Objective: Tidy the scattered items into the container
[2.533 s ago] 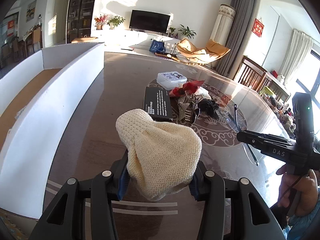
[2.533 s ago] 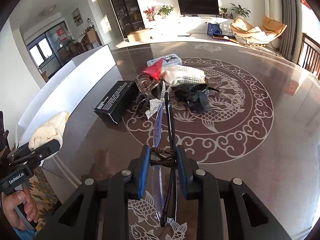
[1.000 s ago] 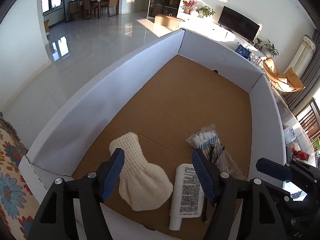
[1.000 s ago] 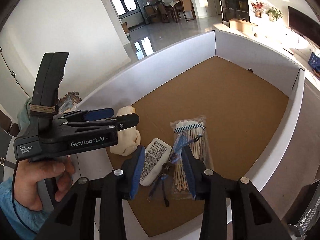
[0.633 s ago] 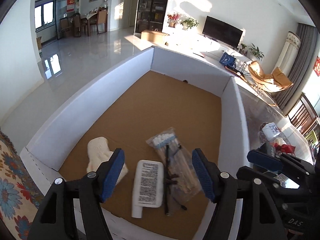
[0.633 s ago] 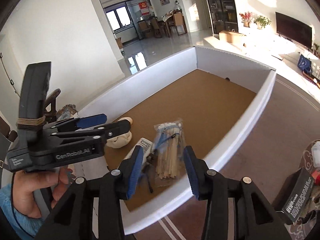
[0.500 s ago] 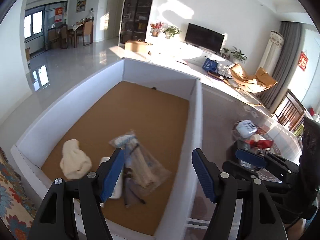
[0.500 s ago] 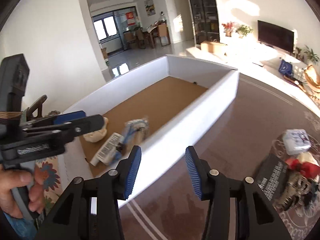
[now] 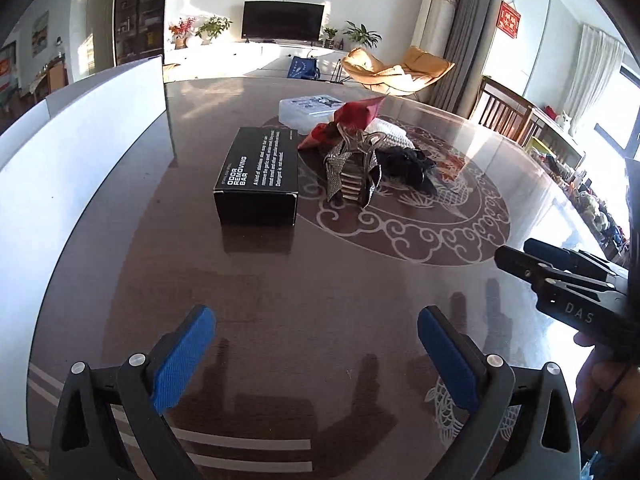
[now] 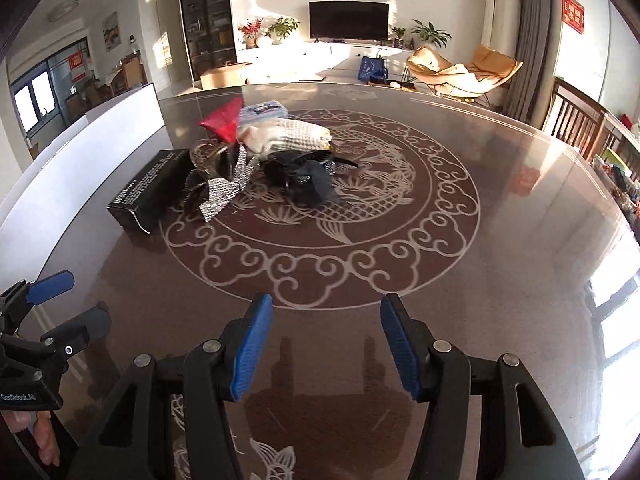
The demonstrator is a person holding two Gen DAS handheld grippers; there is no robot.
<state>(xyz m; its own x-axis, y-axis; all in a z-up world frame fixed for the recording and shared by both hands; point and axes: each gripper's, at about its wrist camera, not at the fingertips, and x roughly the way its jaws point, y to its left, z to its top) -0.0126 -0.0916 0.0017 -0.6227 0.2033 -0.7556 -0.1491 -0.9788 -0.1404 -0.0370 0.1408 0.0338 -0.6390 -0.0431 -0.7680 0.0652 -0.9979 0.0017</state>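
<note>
A black box point(image 9: 258, 176) printed "ODOR REMOVING BAR" lies flat beside a heap: red cloth point(image 9: 352, 118), silver mesh piece point(image 9: 348, 172), black fabric point(image 9: 406, 164). The white-walled container point(image 9: 80, 168) stands left.

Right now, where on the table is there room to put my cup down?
The table is bare right of the pile and in front, between the black box and both grippers. It is crowded mid-table, where the red wrapper, clear case and black cloth bunch together.

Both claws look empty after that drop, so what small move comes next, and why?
Probably ease the left claw toward the black box. It has just been opening, holds nothing, and the box lies nearest it, beside the white container, clear of the tangled pile.
</note>
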